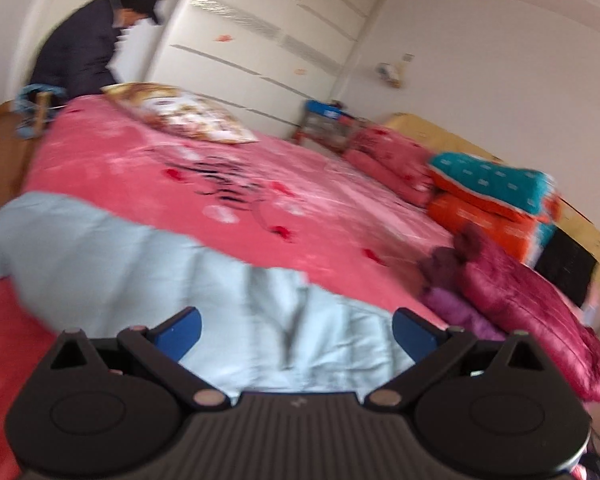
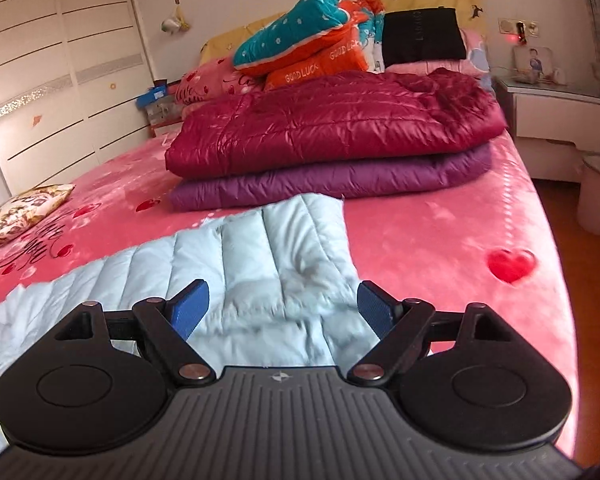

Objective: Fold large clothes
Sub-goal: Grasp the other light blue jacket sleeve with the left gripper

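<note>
The bed (image 2: pixel 440 220), covered in a pink blanket printed with red hearts, carries everything here. At its head end a teal and orange quilt (image 2: pixel 308 36) leans against the yellow headboard, with a black bag (image 2: pixel 420 36) beside it.

In front of those lie two padded coats already folded into flat slabs: a dark red coat (image 2: pixel 332 124) stacked squarely on a purple coat (image 2: pixel 332 178). Judging by that neat pile, a good share of the task looks done.

The pale blue padded coat (image 2: pixel 260 248) is the piece in hand. It lies spread on the near part of the bed, just short of the folded pile, running leftward across the blanket; one narrower quilted section reaches toward the pile. It looks mostly flat and unfolded, though the left wrist view is blurred and its far end is hard to read. No fold on it can be made out yet, so the whole folding of this coat seems left to do.

A patterned cushion (image 2: pixel 24 212) sits near the bed's left edge. In the left wrist view a person in dark clothes (image 1: pixel 96 40) stands by the wardrobe.

The left tool (image 1: pixel 296 330) hovers over the blue coat with its fingers spread wide, gripping nothing. The right tool (image 2: pixel 284 306) is likewise wide apart above the coat, empty.
</note>
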`<state>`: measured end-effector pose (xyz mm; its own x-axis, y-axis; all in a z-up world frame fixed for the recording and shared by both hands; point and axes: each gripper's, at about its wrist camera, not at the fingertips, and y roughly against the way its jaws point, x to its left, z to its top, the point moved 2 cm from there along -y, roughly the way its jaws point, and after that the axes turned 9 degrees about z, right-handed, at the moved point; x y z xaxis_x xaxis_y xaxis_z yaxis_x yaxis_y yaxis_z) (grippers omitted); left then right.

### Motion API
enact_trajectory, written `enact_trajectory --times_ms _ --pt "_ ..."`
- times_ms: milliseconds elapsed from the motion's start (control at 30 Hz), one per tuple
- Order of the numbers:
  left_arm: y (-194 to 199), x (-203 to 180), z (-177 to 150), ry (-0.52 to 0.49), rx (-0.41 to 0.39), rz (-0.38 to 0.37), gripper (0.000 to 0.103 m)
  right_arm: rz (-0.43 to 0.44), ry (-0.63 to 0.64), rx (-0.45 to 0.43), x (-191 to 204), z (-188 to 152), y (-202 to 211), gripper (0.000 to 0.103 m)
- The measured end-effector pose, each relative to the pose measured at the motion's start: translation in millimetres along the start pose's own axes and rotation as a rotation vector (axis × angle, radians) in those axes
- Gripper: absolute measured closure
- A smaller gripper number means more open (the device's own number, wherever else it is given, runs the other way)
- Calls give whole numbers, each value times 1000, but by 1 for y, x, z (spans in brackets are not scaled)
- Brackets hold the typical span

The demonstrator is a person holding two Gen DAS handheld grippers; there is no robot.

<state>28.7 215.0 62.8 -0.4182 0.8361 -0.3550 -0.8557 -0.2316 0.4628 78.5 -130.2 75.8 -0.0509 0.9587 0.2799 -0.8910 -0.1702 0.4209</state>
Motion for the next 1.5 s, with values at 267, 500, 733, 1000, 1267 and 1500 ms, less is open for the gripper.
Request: enact_trajectory --times_ms 267,500,733,1000,1267,1500 --pt "24 59 7 128 -6 178 2 -4 140 58 12 -48 67 1" --pt "30 122 15 296 16 277 2 17 116 126 12 -74 98 1" --pt "9 206 4 739 119 237 3 3 121 149 11 -78 115 1" --pt "-22 256 -10 1109 162 85 3 -30 71 201 10 -90 113 1" --pt "-50 271 -16 1274 184 18 2 -33 91 239 17 -96 102 1" --pt "-64 284 -12 1319 148 -6 2 -17 130 250 26 -99 92 1"
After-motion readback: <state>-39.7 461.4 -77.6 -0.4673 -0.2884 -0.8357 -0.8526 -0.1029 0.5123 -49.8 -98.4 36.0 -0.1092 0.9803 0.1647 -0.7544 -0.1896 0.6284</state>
